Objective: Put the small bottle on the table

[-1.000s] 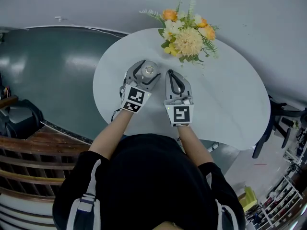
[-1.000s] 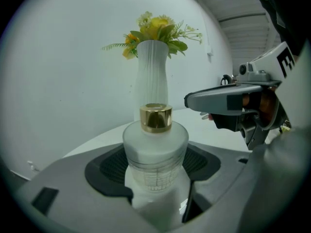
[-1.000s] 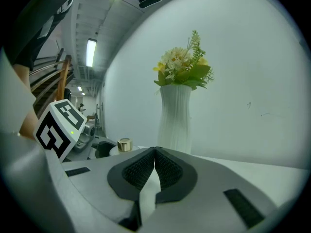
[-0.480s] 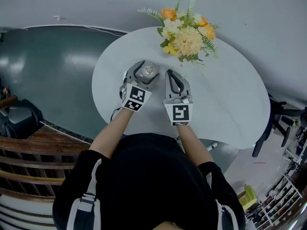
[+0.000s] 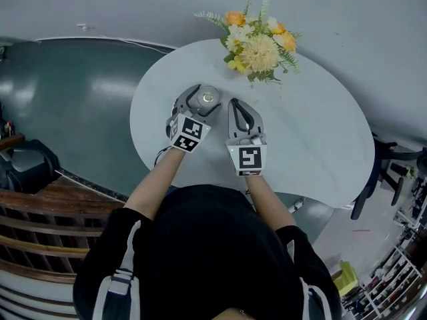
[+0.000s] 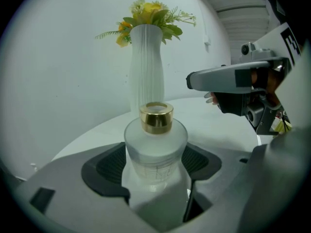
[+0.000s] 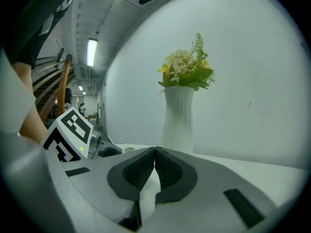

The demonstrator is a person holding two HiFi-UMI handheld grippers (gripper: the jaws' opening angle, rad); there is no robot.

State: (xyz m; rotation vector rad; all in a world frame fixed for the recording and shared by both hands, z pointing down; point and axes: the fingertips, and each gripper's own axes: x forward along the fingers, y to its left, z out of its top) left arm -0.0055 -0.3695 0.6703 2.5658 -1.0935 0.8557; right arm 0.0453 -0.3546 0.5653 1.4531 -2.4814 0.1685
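The right gripper (image 5: 234, 103) has edged slightly toward 9 o'clock. It now sits nearer the left gripper (image 5: 207, 97).

Flower vase (image 6: 146, 67) stands ahead — bare table (image 5: 320, 139) rightward.

A small bottle (image 6: 155, 140) stands upright in the left claw (image 6: 155, 168), over a round white worktop (image 5: 320, 139).
The bottle is frosted, cloudy white glass with a rounded shoulder and a short, shiny gold cap. Its body sits pinched between the claw's two dark pads, toward the worktop's left part. Its base is hidden, so whether it touches the worktop cannot be told.
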